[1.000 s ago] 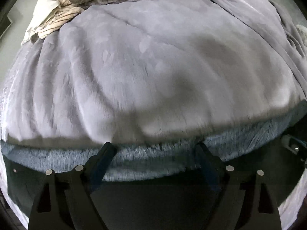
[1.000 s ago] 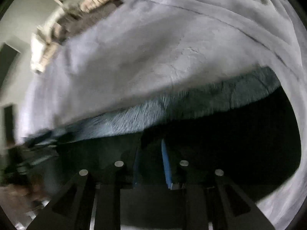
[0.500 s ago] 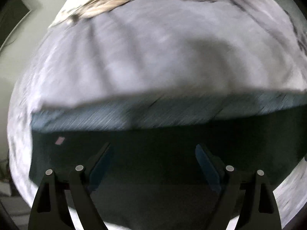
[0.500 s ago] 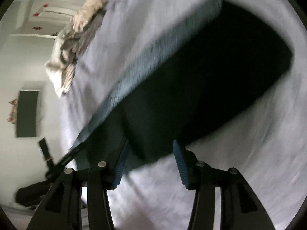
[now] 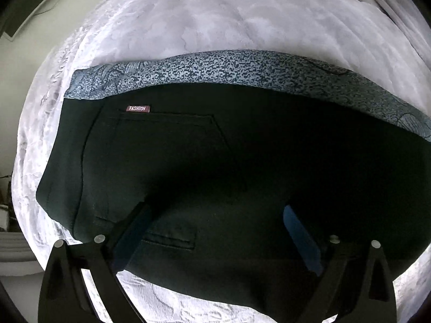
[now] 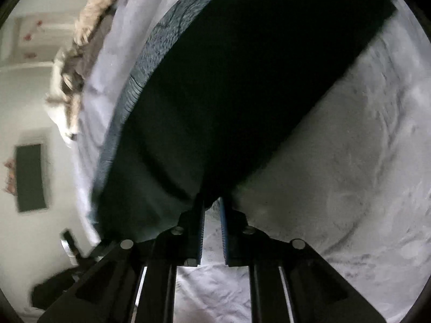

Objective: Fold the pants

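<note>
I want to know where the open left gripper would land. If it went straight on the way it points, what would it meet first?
Most likely the dark pants: the left gripper hangs open right over them, near the back pocket. Depth is unclear.

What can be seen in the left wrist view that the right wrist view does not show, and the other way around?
Only the left wrist view shows the small FASHION label, the pocket seams, and the wide-open left gripper above the pants. Only the right wrist view shows the right gripper, its fingers having just closed to a narrow gap at the pants' corner, and a dark panel on the wall. Both show the dark pants, their blue patterned lining, the pale bed cover and a striped cloth.
</note>
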